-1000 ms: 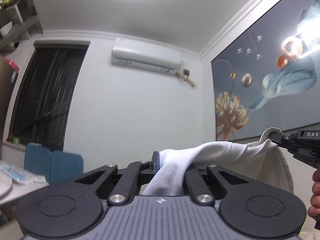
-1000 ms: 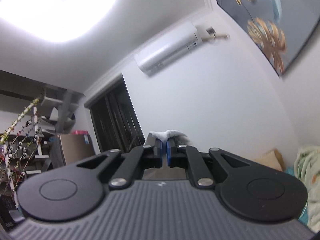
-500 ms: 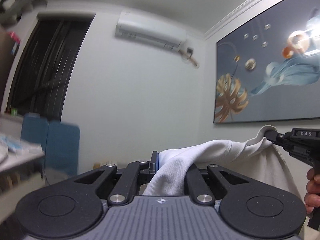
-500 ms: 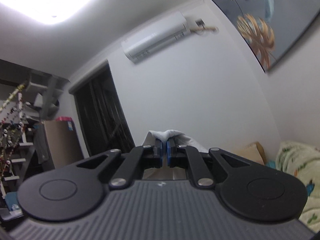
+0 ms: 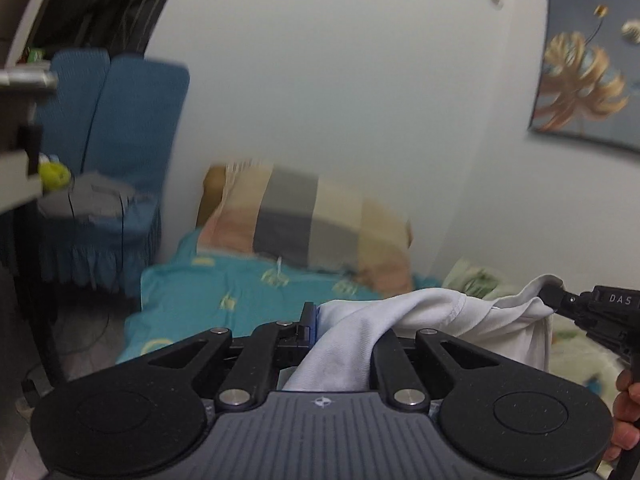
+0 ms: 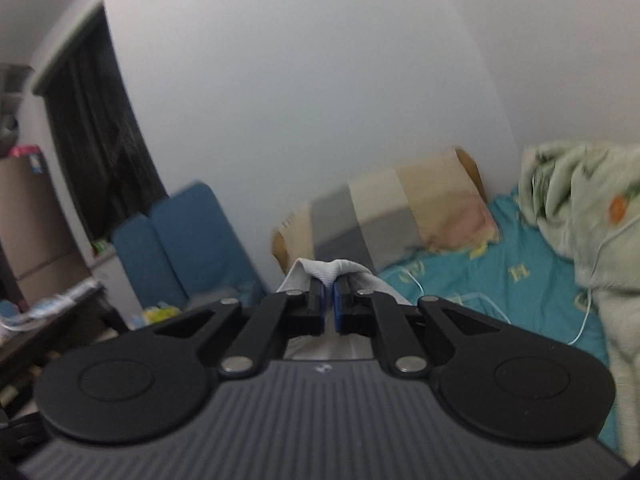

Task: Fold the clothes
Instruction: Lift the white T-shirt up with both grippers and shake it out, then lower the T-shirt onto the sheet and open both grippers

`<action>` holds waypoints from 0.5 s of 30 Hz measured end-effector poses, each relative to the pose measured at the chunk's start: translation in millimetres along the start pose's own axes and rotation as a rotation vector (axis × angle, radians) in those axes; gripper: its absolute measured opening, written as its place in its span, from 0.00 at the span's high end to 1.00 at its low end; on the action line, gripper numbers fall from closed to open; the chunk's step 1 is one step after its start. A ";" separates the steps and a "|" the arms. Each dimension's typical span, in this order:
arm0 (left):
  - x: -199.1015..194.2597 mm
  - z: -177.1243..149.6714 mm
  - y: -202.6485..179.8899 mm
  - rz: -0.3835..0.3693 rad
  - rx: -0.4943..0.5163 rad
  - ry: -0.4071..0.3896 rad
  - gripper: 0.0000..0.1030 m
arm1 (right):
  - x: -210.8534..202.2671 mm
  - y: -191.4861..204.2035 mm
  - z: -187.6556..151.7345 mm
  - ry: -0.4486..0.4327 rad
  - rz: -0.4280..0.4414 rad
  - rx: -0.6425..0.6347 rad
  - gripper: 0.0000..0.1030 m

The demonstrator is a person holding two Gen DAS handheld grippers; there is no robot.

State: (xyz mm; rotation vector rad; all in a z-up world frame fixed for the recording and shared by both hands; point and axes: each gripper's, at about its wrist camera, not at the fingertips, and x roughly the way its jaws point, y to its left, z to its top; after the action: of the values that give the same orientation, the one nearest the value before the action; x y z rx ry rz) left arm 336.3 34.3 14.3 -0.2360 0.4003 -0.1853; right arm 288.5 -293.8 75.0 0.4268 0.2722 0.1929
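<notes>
left wrist view: the left gripper [image 5: 320, 316] is pinching a white garment [image 5: 424, 320] between its narrow jaws, with the cloth bunching over the right-hand finger and draping back toward the housing. from that pinch the garment is stretching toward 3 o'clock, where the right gripper [image 5: 550, 294] is clamping the far end of the same cloth; a hand [image 5: 626, 420] is showing at the frame edge at about 4 o'clock, on that gripper's handle. the garment is hanging between the two grippers above a teal bedsheet [image 5: 208, 300], which is lying at 10 o'clock from the left jaws. a striped pillow [image 5: 304, 220] is leaning against the wall at 12 o'clock, and a blue chair [image 5: 120, 128] is standing at 10 o'clock, well apart from the cloth. a framed picture [image 5: 588, 80] is hanging at 2 o'clock. right wrist view: the right gripper's jaws are standing almost together, gripping a fold of the white garment at their tips, with the rest of the cloth dropping below the fingers [image 6: 318, 300]. a pale green blanket [image 6: 580, 208] is lying crumpled at 3 o'clock on the bedsheet. both views are blurred.
</notes>
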 end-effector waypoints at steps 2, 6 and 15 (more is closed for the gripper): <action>68.9 -20.8 17.3 0.022 0.004 0.071 0.92 | 56.5 -23.2 -28.3 0.072 -0.028 0.000 0.93; 168.4 -63.2 52.4 0.049 0.000 0.193 0.92 | 149.3 -68.0 -85.7 0.204 -0.064 0.024 0.92; 230.7 -92.9 102.0 0.054 -0.023 0.332 0.67 | 206.1 -106.2 -140.7 0.351 -0.084 0.091 0.82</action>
State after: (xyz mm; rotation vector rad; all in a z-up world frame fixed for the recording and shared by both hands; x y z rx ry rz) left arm 520.8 62.5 -179.2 -0.2173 0.7374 -0.1671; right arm 454.9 -285.6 -139.1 0.4700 0.6444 0.1731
